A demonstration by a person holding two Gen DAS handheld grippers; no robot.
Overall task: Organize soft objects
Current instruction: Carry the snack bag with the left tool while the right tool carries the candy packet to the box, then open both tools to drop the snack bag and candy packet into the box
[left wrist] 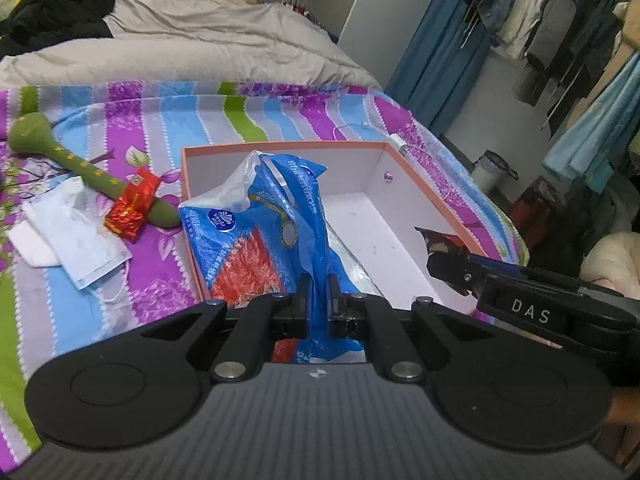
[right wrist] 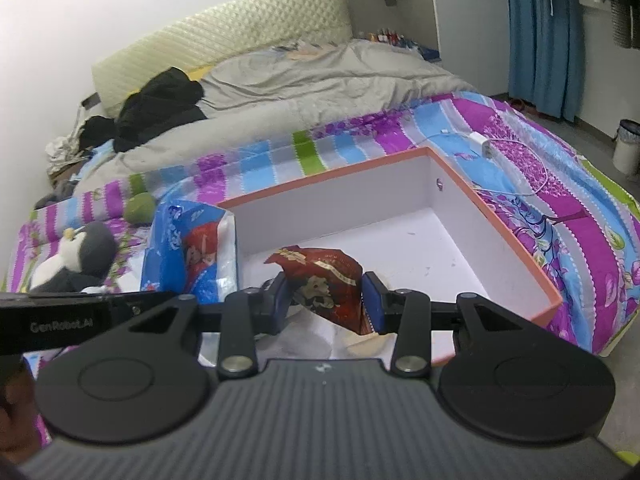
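Note:
An orange-rimmed white box (left wrist: 288,146) lies on the striped bed; it also shows in the right wrist view (right wrist: 516,248). My left gripper (left wrist: 319,300) is shut on a blue plastic bag (left wrist: 264,216) that hangs over the box's left part; the bag also shows in the right wrist view (right wrist: 188,248). My right gripper (right wrist: 326,300) is shut on a dark red snack packet (right wrist: 324,280), held over the box's near end; the packet also shows in the left wrist view (left wrist: 440,242). A green plush stick (left wrist: 60,152), a red wrapper (left wrist: 132,208) and face masks (left wrist: 76,232) lie left of the box.
A grey and white plush penguin (right wrist: 76,260) lies left of the box. A white charger and cable (right wrist: 484,146) lie on the bed beyond the box. A grey duvet (left wrist: 180,40) and black clothes (left wrist: 56,8) cover the far bed. A bin (left wrist: 494,170) stands on the floor.

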